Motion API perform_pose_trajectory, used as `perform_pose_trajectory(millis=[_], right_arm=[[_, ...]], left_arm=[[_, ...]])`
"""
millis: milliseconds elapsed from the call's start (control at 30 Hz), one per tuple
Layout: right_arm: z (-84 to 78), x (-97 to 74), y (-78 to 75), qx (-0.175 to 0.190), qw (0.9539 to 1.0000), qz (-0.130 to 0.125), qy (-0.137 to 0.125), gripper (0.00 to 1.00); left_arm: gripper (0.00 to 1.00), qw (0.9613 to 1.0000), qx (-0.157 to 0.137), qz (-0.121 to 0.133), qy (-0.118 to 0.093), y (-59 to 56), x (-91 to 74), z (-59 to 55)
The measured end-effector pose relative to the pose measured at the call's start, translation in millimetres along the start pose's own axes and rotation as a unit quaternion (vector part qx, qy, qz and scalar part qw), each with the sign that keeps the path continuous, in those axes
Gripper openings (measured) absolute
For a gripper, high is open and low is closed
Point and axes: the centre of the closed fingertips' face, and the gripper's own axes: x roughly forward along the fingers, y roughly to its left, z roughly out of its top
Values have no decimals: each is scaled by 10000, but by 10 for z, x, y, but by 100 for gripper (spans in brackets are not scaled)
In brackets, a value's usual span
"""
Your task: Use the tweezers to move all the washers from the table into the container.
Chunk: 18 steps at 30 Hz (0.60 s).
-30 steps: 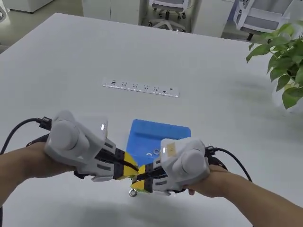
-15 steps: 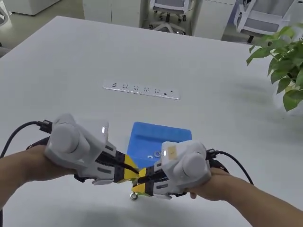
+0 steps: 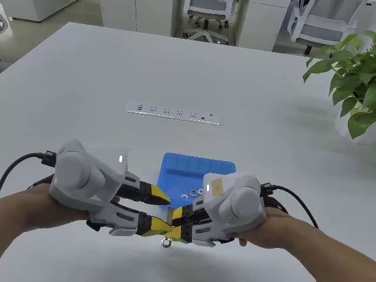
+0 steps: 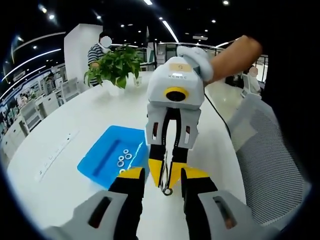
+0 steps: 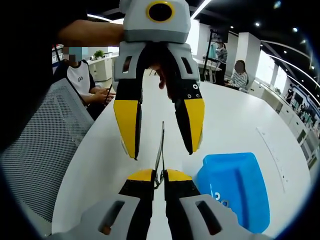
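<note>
Right gripper (image 4: 166, 172) has its jaws clamped on the tweezers (image 5: 160, 147), a washer (image 4: 167, 191) right at their tip, low by the counter (image 3: 88, 76), just beside the blue container (image 3: 200, 167). Left gripper (image 3: 158, 212) faces it, jaws spread wide. More washers (image 3: 192, 192) lie in the container.

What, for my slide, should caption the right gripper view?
Right gripper shut on tweezers, facing the open left gripper; blue container nearby.

an open-plan office: a wide white meeting table (image 3: 88, 70) with a built-in silver socket strip (image 3: 174, 112), pale swivel chairs (image 3: 202, 29) behind it, a leafy green plant (image 3: 352, 82), people seated at desks (image 5: 80, 80)
</note>
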Motion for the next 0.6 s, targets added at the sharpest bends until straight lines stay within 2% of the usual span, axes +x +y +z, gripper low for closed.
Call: perform_pose_trajectory(millis=[67,167,233,600], right_arm=[[13,-26,-2,-18,10000,-10,-1,7],[38,-78,-17,-67,10000,-45,7,7],[58,-114,-32,-52,10000,-67,-5,7],[158,-303,-126,-12,9999,-140,5,7]], left_arm=[[42,10000,-30,34,-78,1,2,18],[50,9995,-266,73,-178,-7,1,34],[55,9993,-274,104,-239,-11,-3,40],[72,9973,-555,312,-368,2,-17,23]])
